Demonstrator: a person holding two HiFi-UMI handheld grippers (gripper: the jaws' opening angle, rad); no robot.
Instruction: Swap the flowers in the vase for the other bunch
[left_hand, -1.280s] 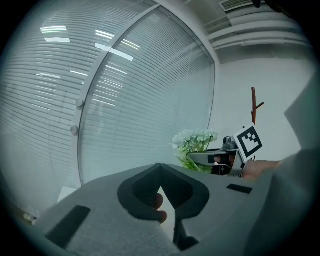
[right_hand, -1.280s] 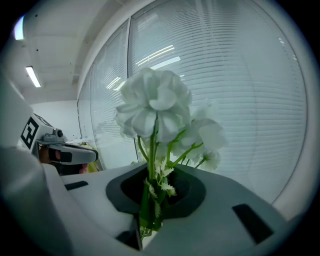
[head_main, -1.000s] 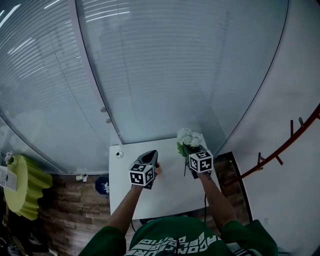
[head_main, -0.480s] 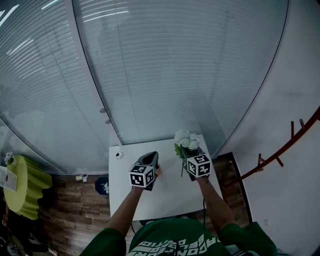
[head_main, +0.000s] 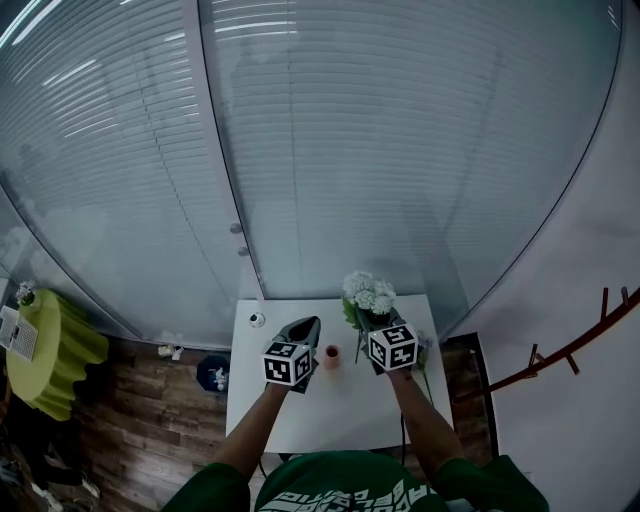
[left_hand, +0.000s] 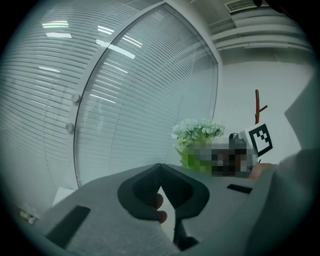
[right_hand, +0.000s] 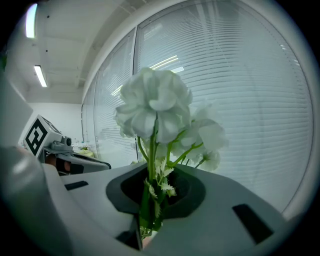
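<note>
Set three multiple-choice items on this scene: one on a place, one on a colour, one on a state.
1. Where does the small vase stand?
A. on the table
B. on the floor
C. on the green stool

2. What colour are the blooms of the lifted bunch?
A. red
B. white
C. yellow

3. The right gripper is:
A. open and empty
B. shut on the bunch's stems
C. out of view

Answers: 1 A, the vase sits on the white tabletop; 2 B, the blooms are white over green leaves; 3 B, the stems run down between its closed jaws.
</note>
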